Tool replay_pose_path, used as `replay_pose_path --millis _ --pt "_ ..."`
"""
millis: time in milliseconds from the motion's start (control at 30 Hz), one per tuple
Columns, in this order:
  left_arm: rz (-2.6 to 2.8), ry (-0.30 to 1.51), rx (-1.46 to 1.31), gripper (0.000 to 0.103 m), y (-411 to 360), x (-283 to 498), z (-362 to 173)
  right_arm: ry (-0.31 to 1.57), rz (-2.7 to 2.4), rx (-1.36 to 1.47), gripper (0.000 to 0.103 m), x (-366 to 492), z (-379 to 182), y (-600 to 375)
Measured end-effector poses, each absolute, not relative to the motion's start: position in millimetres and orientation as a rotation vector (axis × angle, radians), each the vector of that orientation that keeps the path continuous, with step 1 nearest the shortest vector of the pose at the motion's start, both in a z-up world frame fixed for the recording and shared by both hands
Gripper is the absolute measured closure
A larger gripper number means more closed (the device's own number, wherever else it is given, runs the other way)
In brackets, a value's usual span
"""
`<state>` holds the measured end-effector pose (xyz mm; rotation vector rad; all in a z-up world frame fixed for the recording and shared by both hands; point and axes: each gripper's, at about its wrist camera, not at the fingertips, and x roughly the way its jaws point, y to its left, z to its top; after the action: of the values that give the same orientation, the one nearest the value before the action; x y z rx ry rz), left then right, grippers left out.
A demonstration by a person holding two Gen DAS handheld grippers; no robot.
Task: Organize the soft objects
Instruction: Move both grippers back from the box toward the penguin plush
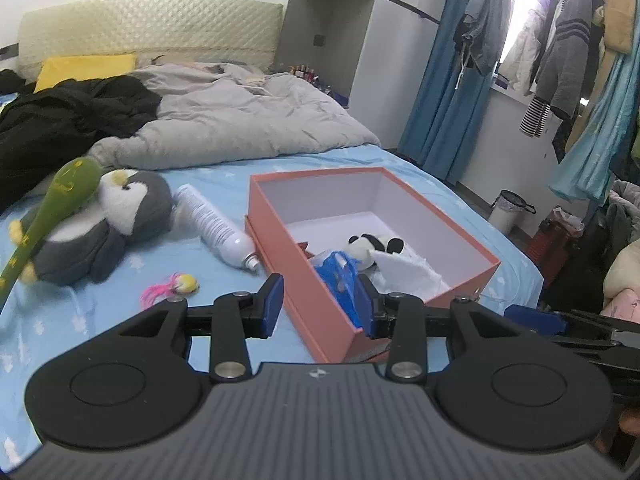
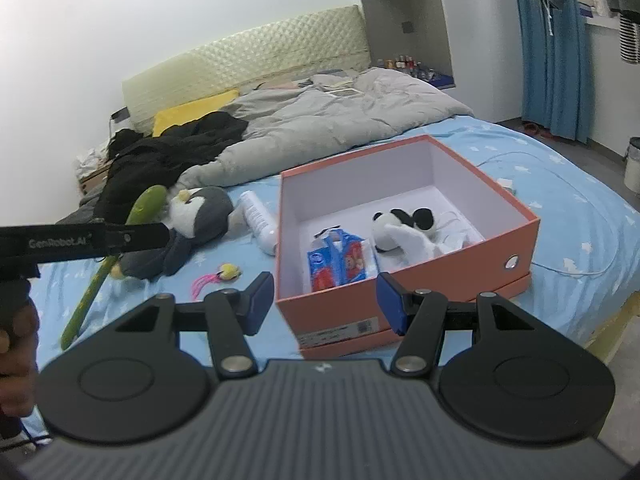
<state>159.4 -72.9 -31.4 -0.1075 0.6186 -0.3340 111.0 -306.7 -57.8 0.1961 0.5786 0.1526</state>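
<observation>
An open orange box [image 1: 304,280] [image 2: 472,258] lies on the blue bed. Inside it are a panda plush [image 1: 374,246] [image 2: 404,222], a white cloth [image 1: 404,270] and a blue tissue pack [image 1: 340,276] [image 2: 340,262]. Left of the box rest a grey penguin plush [image 1: 116,224] [image 2: 192,216], a long green plush [image 1: 44,216] [image 2: 100,276], a white bottle [image 1: 216,226] [image 2: 260,216] and a small pink-and-yellow toy [image 1: 172,286] [image 2: 218,276]. My left gripper [image 1: 320,304] hovers open over the box's near corner. My right gripper [image 2: 326,302] hangs open before the box's near wall. Neither holds anything.
A rumpled grey duvet [image 1: 240,116] [image 2: 320,120], black clothing [image 1: 68,120] [image 2: 168,152] and a yellow pillow [image 1: 84,68] cover the bed's far half. Blue curtains [image 1: 444,92] and hanging clothes [image 1: 560,48] stand to the right, with a bin [image 1: 508,210] on the floor.
</observation>
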Motion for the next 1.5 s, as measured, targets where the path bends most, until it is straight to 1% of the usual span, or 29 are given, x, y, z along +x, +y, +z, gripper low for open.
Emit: replay_pose_path --millis 267,500,867,1167,1500 --pt "-0.276 0.622 -0.114 0.059 -41 143 -33 0.584 0.194 0.169 0.044 96 -58 -283" --pt "-0.208 0.645 -0.144 0.059 -11 132 -43 0.592 0.265 0.165 0.044 97 -60 -256" --pt "-0.120 0.644 -0.154 0.059 33 119 -41 0.608 0.342 0.138 0.044 97 -57 -218" --pt "-0.110 0.669 -0.196 0.059 56 129 -67 0.644 0.382 0.121 0.044 114 -65 -192" --pt "-0.109 0.696 -0.204 0.059 76 174 -113 0.680 0.414 0.093 0.044 152 -85 -163"
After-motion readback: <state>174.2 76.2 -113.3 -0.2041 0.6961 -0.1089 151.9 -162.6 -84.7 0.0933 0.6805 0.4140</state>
